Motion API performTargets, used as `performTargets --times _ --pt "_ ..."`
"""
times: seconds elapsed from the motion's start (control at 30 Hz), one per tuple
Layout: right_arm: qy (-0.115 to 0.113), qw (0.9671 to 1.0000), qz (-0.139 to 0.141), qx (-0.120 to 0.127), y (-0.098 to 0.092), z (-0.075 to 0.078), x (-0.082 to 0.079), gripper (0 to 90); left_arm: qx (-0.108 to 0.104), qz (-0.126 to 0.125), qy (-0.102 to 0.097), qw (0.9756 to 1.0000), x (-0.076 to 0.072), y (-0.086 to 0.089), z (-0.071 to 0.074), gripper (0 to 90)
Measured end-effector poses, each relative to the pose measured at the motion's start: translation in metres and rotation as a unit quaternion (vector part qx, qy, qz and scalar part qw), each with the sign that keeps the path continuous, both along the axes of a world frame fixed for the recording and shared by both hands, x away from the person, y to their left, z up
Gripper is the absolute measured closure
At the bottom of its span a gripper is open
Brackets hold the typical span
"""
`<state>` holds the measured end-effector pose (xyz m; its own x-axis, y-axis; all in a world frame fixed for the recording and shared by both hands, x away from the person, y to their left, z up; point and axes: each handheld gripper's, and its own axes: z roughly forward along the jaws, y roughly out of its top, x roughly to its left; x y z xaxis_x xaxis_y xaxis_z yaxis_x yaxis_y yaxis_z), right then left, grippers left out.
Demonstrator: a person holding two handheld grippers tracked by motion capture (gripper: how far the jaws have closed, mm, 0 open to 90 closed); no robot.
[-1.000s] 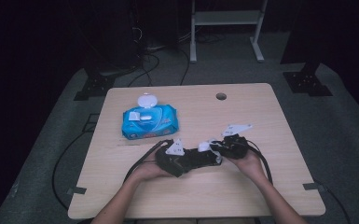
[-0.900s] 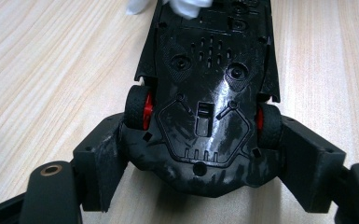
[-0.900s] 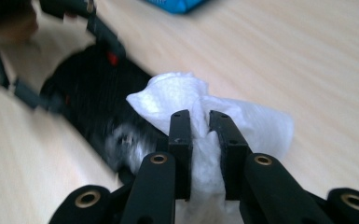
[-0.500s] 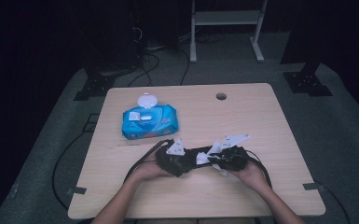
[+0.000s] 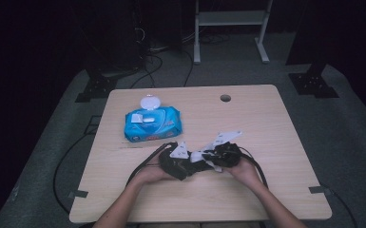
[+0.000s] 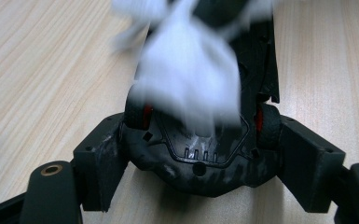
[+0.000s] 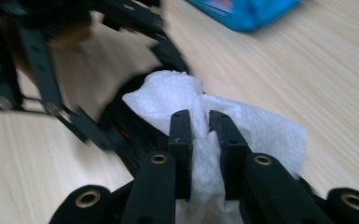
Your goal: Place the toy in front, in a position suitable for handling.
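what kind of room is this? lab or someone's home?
Most likely a lab or recording setup, not a home. A lone wooden table with a cable hole stands on grey floor covering, dark all round, with black stand feet, loose cables and a white metal frame behind.

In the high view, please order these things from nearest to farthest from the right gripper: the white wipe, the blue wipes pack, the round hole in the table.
From the right gripper, nearest first:
1. White wipe: pinched in its jaws, touching the black toy car that the left gripper holds.
2. Blue wipes pack: up and to the left, lid open.
3. Round hole: near the table's far edge, slightly farther than the pack.
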<state>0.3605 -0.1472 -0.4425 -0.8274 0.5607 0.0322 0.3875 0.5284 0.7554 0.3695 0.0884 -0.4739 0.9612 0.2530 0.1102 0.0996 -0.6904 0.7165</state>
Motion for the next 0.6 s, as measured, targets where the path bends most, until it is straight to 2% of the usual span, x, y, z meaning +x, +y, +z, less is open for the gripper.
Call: performTargets --times 0.13,0.3,0.43,0.57,0.6 --pt "0.02 0.9995 -0.02 0.014 -0.029 0.001 -0.008 78.6 0.004 -0.001 0.002 1.0 0.001 0.0 0.0 23.4" --pt "0.026 0.9994 -0.016 0.017 -0.037 -0.003 -0.018 78.6 0.002 0.003 0.005 1.0 0.002 0.001 0.0 23.0" --pt "0.025 0.9995 -0.016 0.015 -0.038 -0.005 -0.017 78.6 -0.016 0.025 0.027 0.9992 0.006 0.005 0.001 20.2" --pt "0.019 0.9997 -0.011 0.011 -0.037 -0.005 -0.017 78.6 -0.041 0.03 0.07 0.9962 0.011 0.011 0.002 19.3" --pt "0.018 0.9997 -0.01 0.011 -0.037 -0.005 -0.018 78.6 -0.046 0.03 0.085 0.9949 0.012 0.012 0.001 19.1"
